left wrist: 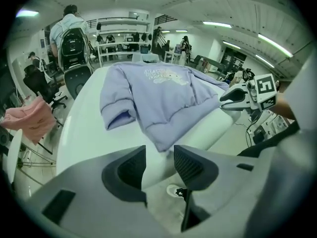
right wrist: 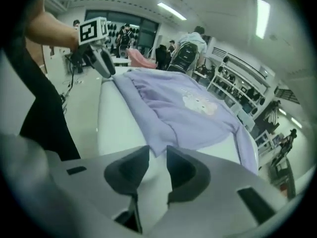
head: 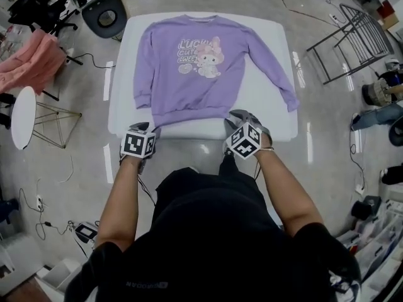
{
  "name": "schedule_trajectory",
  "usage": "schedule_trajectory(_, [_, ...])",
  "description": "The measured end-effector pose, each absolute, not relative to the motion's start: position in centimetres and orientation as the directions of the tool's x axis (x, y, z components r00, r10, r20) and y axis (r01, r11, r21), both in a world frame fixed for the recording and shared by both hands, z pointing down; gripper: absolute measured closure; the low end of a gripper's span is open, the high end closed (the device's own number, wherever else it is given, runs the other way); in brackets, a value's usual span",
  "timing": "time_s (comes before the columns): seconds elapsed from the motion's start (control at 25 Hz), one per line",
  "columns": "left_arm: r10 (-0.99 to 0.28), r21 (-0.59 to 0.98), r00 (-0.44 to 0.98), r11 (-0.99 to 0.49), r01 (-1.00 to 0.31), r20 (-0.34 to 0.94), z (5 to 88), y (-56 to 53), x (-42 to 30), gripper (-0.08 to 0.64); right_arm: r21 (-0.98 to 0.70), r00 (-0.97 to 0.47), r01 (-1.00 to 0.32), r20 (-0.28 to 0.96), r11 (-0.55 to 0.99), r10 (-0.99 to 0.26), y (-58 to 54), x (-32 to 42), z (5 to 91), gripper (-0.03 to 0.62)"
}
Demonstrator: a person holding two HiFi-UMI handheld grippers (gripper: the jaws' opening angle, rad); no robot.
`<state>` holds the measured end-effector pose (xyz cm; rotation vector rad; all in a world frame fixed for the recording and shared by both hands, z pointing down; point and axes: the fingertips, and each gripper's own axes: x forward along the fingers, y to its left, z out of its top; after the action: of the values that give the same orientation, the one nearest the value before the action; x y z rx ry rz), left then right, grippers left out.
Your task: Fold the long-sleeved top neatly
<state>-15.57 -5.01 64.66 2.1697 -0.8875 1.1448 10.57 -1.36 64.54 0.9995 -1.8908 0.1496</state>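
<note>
Sweatshirt (head: 189, 74) lies spread on white table (head: 267, 115); glossy floor (head: 321, 112), office chair (head: 104, 14) around.

A white table (head: 267, 115) with rounded corners carries a lilac long-sleeved sweatshirt (head: 182, 90), which lies flat with its print side up. Its collar is at the far edge and its hem along the near edge. One sleeve angles out toward the table's right side.

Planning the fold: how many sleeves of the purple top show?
2. The left sleeve lies against the purple top's side; the right sleeve angles outward. Neither is hidden.
</note>
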Motion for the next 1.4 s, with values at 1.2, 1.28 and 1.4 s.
schedule_trajectory(1.2, [-0.398, 0.083, 0.37, -0.579, -0.811, 0.84, 64.3, -2.6, -14.6, 0.543, 0.037, -0.198, -0.935, 0.772, 0.353, -0.604, 4.7, 14.9, 62.8, 0.574])
schedule_trajectory(1.28, [-0.407, 0.07, 0.349, -0.561, -0.825, 0.844, 64.9, -2.3, -14.8, 0.543, 0.05, -0.201, -0.922, 0.786, 0.384, -0.584, 4.7, 14.8, 64.2, 0.572])
schedule_trajectory(1.4, [-0.412, 0.059, 0.344, -0.566, -0.823, 0.844, 64.9, -1.8, -14.0, 0.541, 0.051, -0.217, -0.905, 0.8, 0.423, -0.559, 5.1, 14.9, 64.6, 0.549])
